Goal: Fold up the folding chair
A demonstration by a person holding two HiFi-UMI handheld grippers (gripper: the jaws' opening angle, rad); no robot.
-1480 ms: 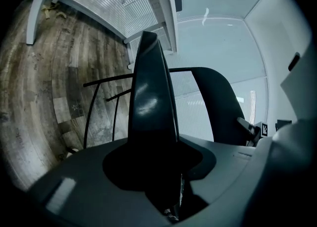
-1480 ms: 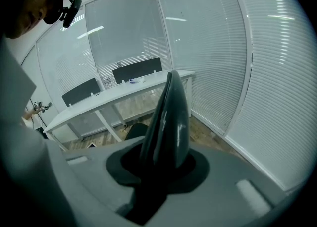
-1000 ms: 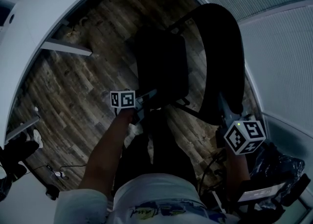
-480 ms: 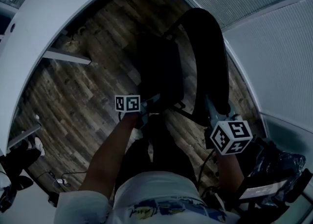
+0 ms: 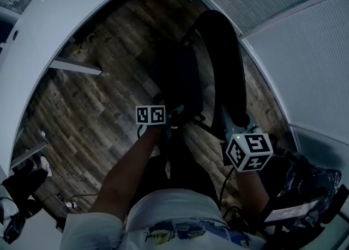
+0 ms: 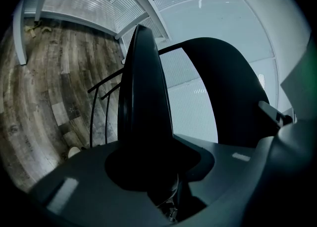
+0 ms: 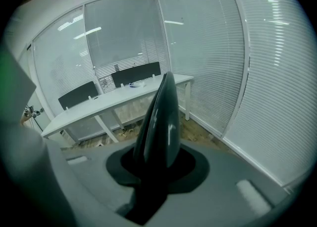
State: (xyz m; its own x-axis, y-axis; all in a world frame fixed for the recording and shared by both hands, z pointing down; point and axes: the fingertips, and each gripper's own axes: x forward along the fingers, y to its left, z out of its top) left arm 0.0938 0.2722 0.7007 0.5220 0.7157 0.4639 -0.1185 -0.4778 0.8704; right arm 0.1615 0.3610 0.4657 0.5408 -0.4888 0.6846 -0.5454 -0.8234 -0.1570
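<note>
The left tongs point(image 5: 175, 115) are closed on the front edge of the folding chair's seat point(image 5: 177, 74), and the right tongs point(image 5: 233, 122) are closed on the rim of its back point(image 5: 223, 58). The chair stands on the wooden floor point(image 5: 92, 101) beside a wall of blinds point(image 5: 305, 52). Only the right gripper view shows the white worktop point(image 7: 114, 99) from the side. Only the head view shows the bare left forearm point(image 5: 128, 172) reaching forward and down.

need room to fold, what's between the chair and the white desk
Wood floor lies between chair and desk; the head view shows it.
</note>
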